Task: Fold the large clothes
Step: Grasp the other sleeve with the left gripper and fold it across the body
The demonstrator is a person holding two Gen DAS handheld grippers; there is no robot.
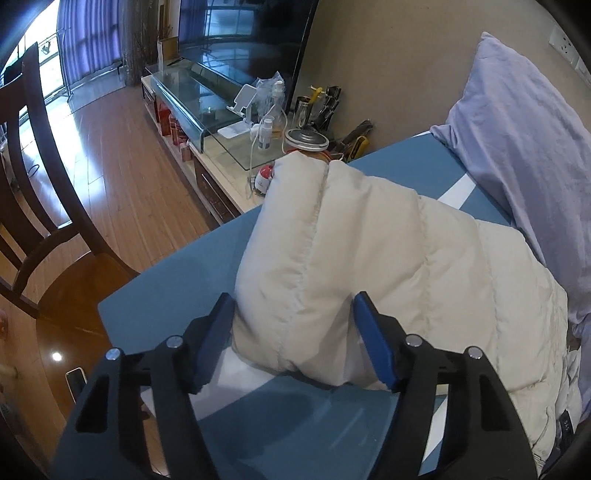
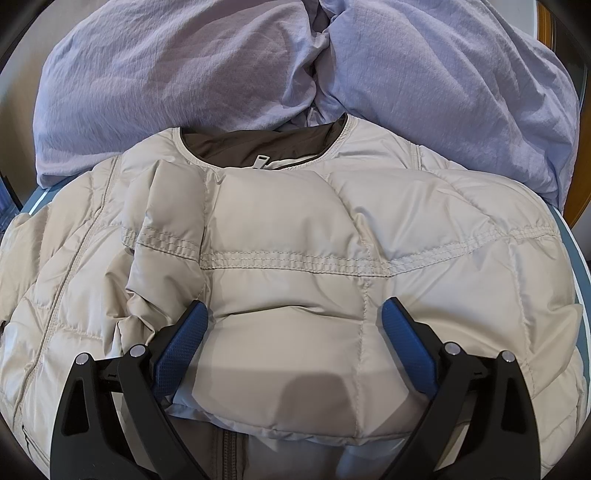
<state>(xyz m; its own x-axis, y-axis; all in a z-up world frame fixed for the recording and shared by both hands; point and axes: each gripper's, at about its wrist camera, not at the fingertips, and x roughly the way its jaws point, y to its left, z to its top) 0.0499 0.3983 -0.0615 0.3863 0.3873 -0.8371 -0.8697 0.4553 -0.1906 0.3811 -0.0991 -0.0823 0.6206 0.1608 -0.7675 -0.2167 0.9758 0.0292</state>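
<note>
Left tool (image 1: 293,314) clamped on puffer jacket (image 2: 295,258) edge, right tool (image 2: 291,317) apart above it, collar toward lavender bedding (image 2: 184,74)

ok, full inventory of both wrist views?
puffer jacket: 1, cream, on the table, one part folded over the front
lilac garment: 1, bunched behind the jacket
table: 1, blue top
chair: 1, dark wood, left of table
TV: 1, black, on the low cabinet
glass shelf: 1, clear, under the TV
tin: 1, silver lid, behind the jacket
phone: 1, on the wooden surface beside the table
left gripper: jaws around a jacket edge
right gripper: jaws open over the jacket
</note>
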